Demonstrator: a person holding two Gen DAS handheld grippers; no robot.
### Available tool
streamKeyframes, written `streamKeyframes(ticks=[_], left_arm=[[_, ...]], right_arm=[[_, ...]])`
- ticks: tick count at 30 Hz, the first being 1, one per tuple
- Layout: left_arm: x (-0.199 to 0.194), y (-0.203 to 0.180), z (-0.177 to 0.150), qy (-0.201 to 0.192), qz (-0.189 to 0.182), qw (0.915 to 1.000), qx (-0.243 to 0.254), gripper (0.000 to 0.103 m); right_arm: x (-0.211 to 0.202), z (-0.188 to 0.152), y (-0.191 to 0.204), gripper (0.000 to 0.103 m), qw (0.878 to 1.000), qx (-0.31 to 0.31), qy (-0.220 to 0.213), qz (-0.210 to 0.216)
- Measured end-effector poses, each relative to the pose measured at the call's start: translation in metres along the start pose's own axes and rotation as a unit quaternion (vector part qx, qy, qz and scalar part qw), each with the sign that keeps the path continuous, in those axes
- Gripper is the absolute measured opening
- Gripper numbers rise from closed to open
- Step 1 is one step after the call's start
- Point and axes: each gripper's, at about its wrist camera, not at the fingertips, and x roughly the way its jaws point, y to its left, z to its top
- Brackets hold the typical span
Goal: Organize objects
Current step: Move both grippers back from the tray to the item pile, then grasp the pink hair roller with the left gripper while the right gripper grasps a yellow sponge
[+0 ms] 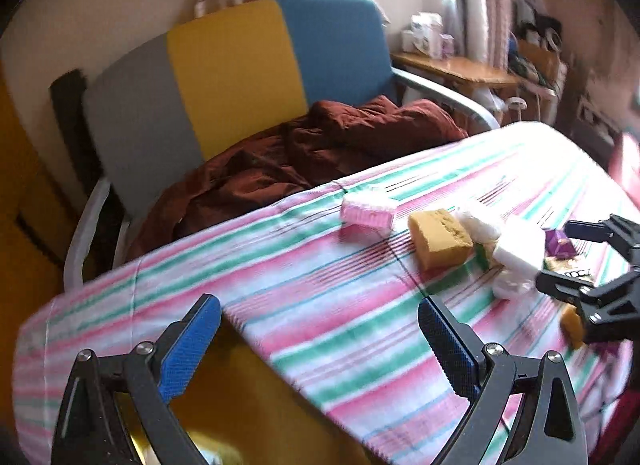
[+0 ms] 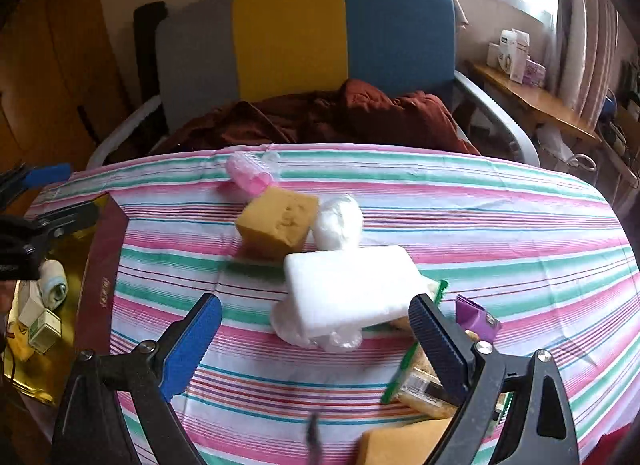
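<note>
On the striped tablecloth lie a pink brush, a yellow sponge, a plastic-wrapped white roll and a white foam block. My right gripper is open, with the block just ahead between its fingertips. A purple packet, a green-edged snack packet and a second yellow sponge lie near its right finger. My left gripper is open and holds nothing, above the rim of a gold-lined box. From the left wrist, the pink brush, sponge, block and right gripper show.
The box at the table's left holds a rolled cloth and a small carton. Behind the table stands a grey, yellow and blue chair with a brown blanket. A wooden shelf with boxes runs along the right wall.
</note>
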Motion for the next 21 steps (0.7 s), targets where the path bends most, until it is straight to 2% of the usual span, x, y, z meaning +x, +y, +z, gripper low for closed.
streamKeyframes(ticks=[6,12,21], left_arm=[[0.050,-0.016,0.028,0.029,-0.006,0.9987,0.041,0.100],[0.093,-0.028,0.055,0.042,-0.017,0.9968,0.066,0.100],[0.146,-0.031,0.073,0.062,-0.059,0.9947,0.057,0.099]], right_arm=[[-0.008,0.001,-0.001,0.097,1.000,0.008,-0.014,0.027],[-0.010,0.001,0.006,0.097,0.999,-0.004,-0.015,0.042],[-0.011,-0.002,0.015,0.097,0.999,-0.027,-0.012,0.046]])
